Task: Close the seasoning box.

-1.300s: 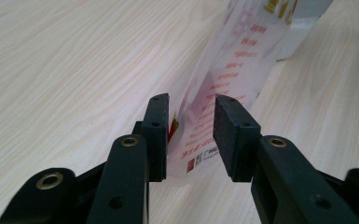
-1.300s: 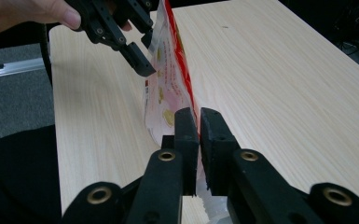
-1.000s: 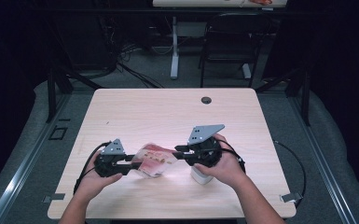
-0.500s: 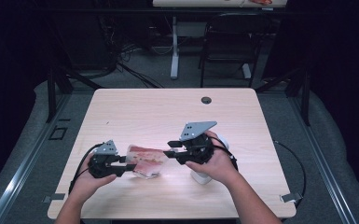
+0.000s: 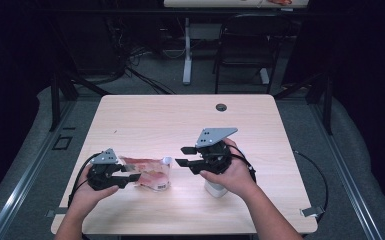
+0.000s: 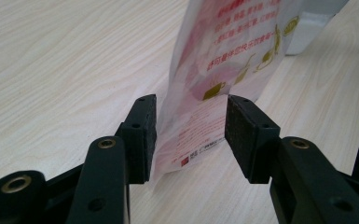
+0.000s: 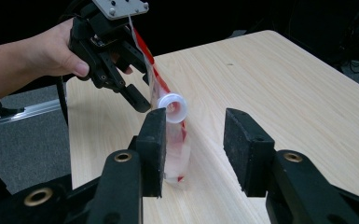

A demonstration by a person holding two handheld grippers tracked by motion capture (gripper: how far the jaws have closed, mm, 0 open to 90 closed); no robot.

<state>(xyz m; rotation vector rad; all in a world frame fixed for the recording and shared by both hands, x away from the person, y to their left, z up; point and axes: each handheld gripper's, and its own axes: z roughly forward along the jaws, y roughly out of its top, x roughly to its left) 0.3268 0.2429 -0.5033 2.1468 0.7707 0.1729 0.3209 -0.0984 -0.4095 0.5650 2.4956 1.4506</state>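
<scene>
Both tongs have just been opening off the pouch (image 5: pixel 147 172), so I'd back left tongs (image 5: pixel 130 176) and right tongs (image 5: pixel 186 156) away slowly without snagging it on the tabletop (image 5: pixel 180 120).

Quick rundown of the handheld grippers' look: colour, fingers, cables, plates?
Both are black. Left gripper and right gripper each carry a grey three-cornered plate with small holes; black cables trail from them. Fingers are flat black rectangular pads, brass-coloured rivets at the pivots. Forearms bare, no sleeves.

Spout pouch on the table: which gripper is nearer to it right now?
Left. The left gripper has its open jaws around the spout pouch at its end; the right gripper hangs open just beyond the pouch's white spout, apart from it.
</scene>
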